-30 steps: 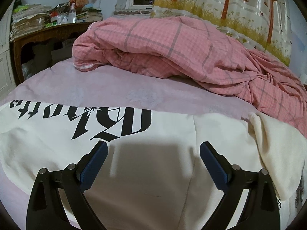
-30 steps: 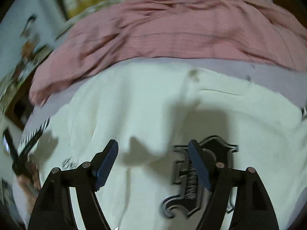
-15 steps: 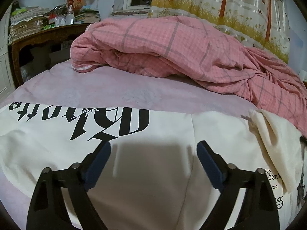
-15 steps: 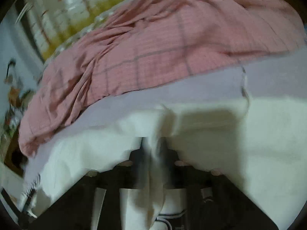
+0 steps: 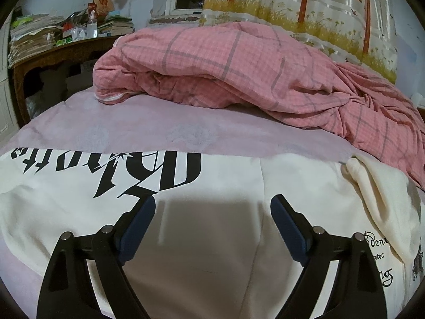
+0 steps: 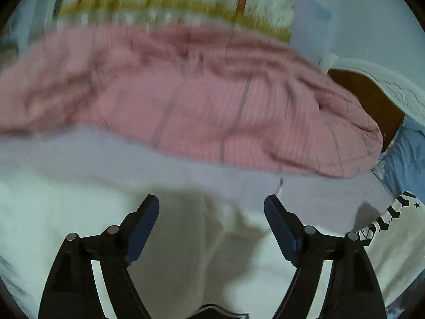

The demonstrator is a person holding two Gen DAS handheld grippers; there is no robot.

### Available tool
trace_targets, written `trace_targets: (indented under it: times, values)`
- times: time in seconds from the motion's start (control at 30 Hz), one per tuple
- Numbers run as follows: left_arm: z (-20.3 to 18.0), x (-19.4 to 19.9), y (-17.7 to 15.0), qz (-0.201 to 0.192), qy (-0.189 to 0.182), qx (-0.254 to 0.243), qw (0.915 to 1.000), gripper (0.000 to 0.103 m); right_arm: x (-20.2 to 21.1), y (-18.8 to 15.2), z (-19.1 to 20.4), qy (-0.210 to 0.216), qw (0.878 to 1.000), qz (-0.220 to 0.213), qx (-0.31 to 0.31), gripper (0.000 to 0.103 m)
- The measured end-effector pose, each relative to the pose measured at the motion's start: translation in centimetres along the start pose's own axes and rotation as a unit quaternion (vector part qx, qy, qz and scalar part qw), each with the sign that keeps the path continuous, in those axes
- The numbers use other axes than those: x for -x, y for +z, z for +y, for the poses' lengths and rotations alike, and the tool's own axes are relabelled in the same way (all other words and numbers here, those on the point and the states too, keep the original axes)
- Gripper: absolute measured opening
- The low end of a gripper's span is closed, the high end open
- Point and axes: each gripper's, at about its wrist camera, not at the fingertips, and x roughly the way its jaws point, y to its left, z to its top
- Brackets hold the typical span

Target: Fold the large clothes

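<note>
A large cream garment with black gothic lettering lies spread on the lilac bed sheet. My left gripper hovers over it, jaws wide apart, nothing between the pads. A folded-over cream flap lies at the right. In the blurred right wrist view the same cream garment lies under my right gripper. Its jaws are opening, wide apart, and no cloth is pinched between them. Black print shows at the garment's right edge.
A crumpled pink checked duvet fills the far half of the bed. Behind it hangs a curtain with tree prints. A cluttered wooden desk stands at the left. A white headboard and blue cloth are at the right.
The right gripper was pinched on a fold of the cream garment half a second ago; it has let go, its jaws have spread, and it has swung rightward. The left gripper has stayed put.
</note>
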Motion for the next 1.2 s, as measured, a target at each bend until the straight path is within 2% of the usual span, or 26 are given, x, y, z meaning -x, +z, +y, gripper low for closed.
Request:
trace_targets:
  times: [0.03, 0.1, 0.17, 0.23, 0.33, 0.37, 0.43, 0.5, 0.53, 0.63, 0.7, 0.77, 0.83, 0.9, 0.93, 1.0, 1.07, 1.1, 1.2]
  values:
    - [-0.1, 0.1, 0.0, -0.001, 0.0, -0.003, 1.0, 0.088, 1.1, 0.6, 0.2, 0.031, 0.999, -0.001, -0.015, 0.083]
    - [-0.4, 0.2, 0.0, -0.005, -0.001, -0.01, 0.9999, 0.088, 2.3, 1.5, 1.3, 0.116, 0.993, 0.024, -0.03, 0.084]
    - [-0.6, 0.4, 0.0, -0.008, -0.001, -0.015, 0.9999, 0.088, 1.6, 1.4, 3.6, 0.172, 0.981, 0.084, -0.031, 0.084]
    - [-0.7, 0.4, 0.1, -0.008, -0.004, -0.018, 0.9998, 0.088, 0.2, 0.4, 5.2, 0.184, 0.973, 0.13, -0.042, 0.085]
    - [-0.7, 0.4, 0.2, -0.008, -0.004, -0.019, 0.9998, 0.088, -2.8, -1.8, 7.5, 0.124, 0.975, 0.18, -0.022, 0.085]
    - [-0.6, 0.4, 0.2, -0.007, -0.005, -0.017, 0.9998, 0.088, -4.4, -2.9, 8.0, 0.109, 0.973, 0.204, -0.019, 0.085]
    - [-0.5, 0.2, 0.2, -0.001, -0.006, -0.015, 0.9999, 0.088, -6.8, -5.2, 8.7, 0.111, 0.96, 0.258, -0.008, 0.085]
    - [-0.5, 0.2, 0.2, -0.001, -0.004, -0.014, 0.9999, 0.087, -6.6, -6.1, 9.6, 0.096, 0.97, 0.223, 0.035, 0.089]
    - [-0.5, 0.3, 0.2, -0.003, -0.005, -0.015, 0.9999, 0.087, -6.3, -6.3, 9.7, 0.097, 0.969, 0.222, 0.044, 0.09]
    - [-1.0, 0.6, 0.1, -0.01, -0.002, -0.027, 0.9996, 0.087, -5.4, -6.0, 8.3, 0.119, 0.96, 0.252, 0.017, 0.09]
    - [-1.4, 0.9, 0.1, -0.017, -0.002, -0.037, 0.9992, 0.087, -3.6, -5.7, 6.9, 0.137, 0.961, 0.241, -0.006, 0.09]
    - [-1.6, 1.2, 0.2, -0.026, -0.001, -0.046, 0.9986, 0.087, -1.5, -5.7, 5.5, 0.136, 0.966, 0.221, -0.018, 0.09]
    - [-2.0, 1.6, 0.2, -0.04, 0.014, -0.063, 0.9971, 0.087, -0.6, -6.7, 4.6, 0.141, 0.963, 0.228, -0.026, 0.09]
    - [-2.2, 1.8, 0.3, -0.05, 0.025, -0.072, 0.9958, 0.087, -0.9, -9.0, 4.3, 0.159, 0.954, 0.254, -0.019, 0.088]
    - [-2.2, 1.8, 0.3, -0.05, 0.02, -0.072, 0.9959, 0.087, -0.9, -10.5, 4.4, 0.154, 0.953, 0.26, -0.009, 0.087]
    - [-2.1, 1.6, 0.4, -0.042, 0.013, -0.069, 0.9966, 0.087, 0.1, -11.7, 5.0, 0.138, 0.965, 0.222, 0.022, 0.087]
    - [-1.8, 1.5, 0.5, -0.041, 0.016, -0.062, 0.9971, 0.087, 1.0, -12.2, 5.1, 0.138, 0.964, 0.226, 0.017, 0.087]
    - [-1.7, 1.6, 0.5, -0.043, 0.014, -0.059, 0.9972, 0.087, 1.2, -12.3, 4.9, 0.154, 0.96, 0.234, 0.011, 0.087]
    - [-1.7, 1.8, 0.6, -0.048, 0.008, -0.056, 0.9973, 0.087, 1.9, -10.5, 3.9, 0.186, 0.954, 0.234, -0.009, 0.072]
